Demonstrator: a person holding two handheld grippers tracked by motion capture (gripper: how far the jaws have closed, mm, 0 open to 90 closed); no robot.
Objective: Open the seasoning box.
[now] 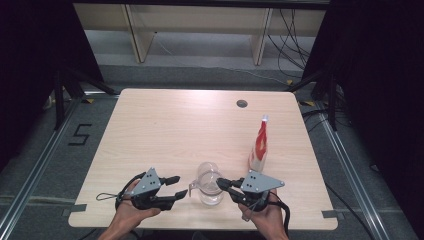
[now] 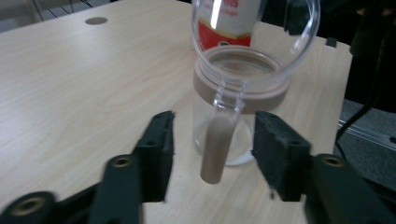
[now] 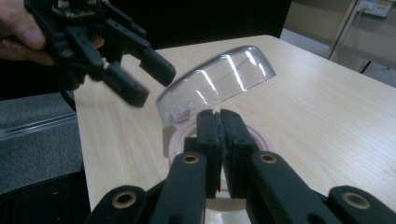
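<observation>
A clear jar with a beige collar stands near the table's front edge. Its clear domed lid is tipped up and open. A beige tab hangs down the jar's side. My left gripper is open just left of the jar, and in the left gripper view its jaws stand either side of the tab without touching it. My right gripper is at the jar's right rim. Its jaws are pressed together over the jar mouth. Whether they pinch the rim is hidden.
A red and white bottle stands upright behind the jar to the right. The wooden table has a round cable hole at the back. Its front edge runs just under both hands.
</observation>
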